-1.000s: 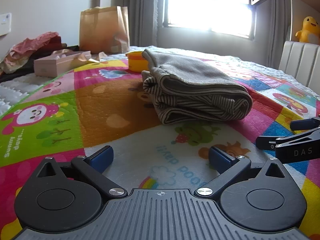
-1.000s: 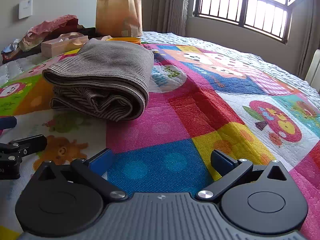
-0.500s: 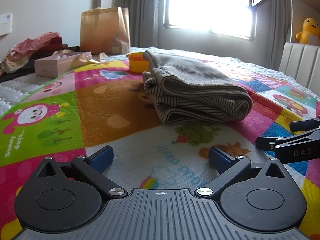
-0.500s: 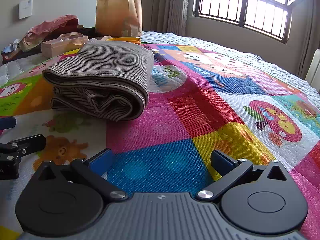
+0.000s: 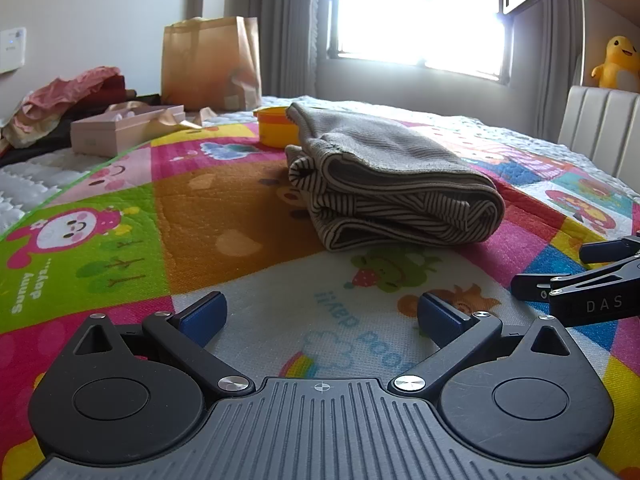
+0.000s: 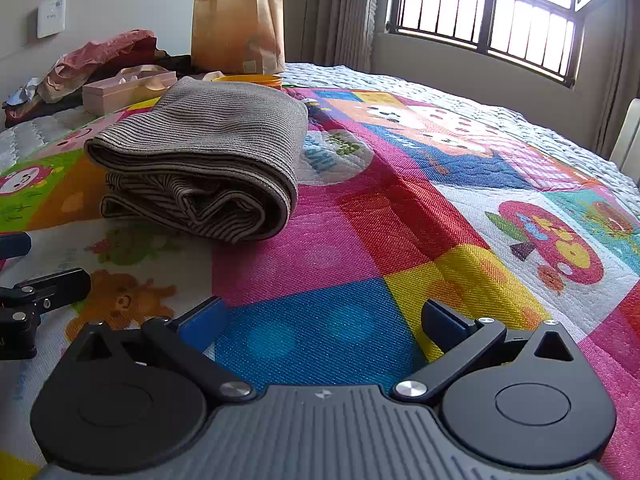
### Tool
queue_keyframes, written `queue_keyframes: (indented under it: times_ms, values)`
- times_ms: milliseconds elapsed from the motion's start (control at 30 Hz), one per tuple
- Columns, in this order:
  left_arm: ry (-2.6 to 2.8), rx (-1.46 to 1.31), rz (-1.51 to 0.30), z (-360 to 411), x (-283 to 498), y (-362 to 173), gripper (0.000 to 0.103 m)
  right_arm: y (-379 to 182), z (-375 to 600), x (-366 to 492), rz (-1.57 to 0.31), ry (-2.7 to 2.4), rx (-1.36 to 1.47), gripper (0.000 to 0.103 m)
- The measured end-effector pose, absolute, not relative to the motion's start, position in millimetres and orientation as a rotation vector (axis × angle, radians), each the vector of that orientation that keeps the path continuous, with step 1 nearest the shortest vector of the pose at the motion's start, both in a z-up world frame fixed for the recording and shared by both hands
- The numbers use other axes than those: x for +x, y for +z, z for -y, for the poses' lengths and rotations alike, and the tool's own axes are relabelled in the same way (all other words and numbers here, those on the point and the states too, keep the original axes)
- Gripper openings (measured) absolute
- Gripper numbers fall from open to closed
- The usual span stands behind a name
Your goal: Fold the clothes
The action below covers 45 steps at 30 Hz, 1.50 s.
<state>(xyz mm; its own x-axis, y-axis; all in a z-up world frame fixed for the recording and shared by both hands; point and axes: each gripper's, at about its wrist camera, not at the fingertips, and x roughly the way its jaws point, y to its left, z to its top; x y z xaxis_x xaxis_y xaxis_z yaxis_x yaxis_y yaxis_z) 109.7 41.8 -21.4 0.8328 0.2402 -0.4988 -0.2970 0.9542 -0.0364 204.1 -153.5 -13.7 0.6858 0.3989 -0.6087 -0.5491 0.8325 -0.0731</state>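
Two grippers were held low over the patchwork play mat (image 5: 168, 216), side by side near its front edge. Broad bare mat was seen to the right of the folded garment (image 6: 208, 160), out to the quilted bedspread (image 6: 460, 100). At the far-left edge a yellow tub (image 5: 276, 130), a pink box (image 5: 116, 130) and a paper bag (image 5: 210, 64) were crowded. The left gripper (image 5: 320, 316) was spread wide, nothing held or touched; the right gripper (image 6: 320, 322) was likewise released and empty. The garment lay folded mid-mat, well ahead of both sets of fingers, apart from them.
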Motion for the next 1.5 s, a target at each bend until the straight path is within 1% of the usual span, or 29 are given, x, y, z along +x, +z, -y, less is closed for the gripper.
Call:
queue_keyframes:
  times_ms: [700, 900, 1033, 1500]
  values:
    - [0.288, -0.116, -0.505, -42.1, 107.8, -21.4, 0.103, -13.8, 153.4, 203.7, -0.615, 0.537, -0.260, 0.103]
    - [0.282, -0.145, -0.544, -46.8, 113.1, -18.0, 0.103, -13.8, 153.1, 203.7, -0.616, 0.538, -0.258, 0.103]
    - [0.294, -0.104, -0.561, -41.4, 114.3, -18.2, 0.103, -13.6, 153.3, 203.6, -0.616, 0.538, -0.259, 0.103]
    - [0.290, -0.113, -0.537, -41.8, 110.5, -21.1, 0.103, -13.4, 152.8, 203.6, -0.617, 0.538, -0.259, 0.103]
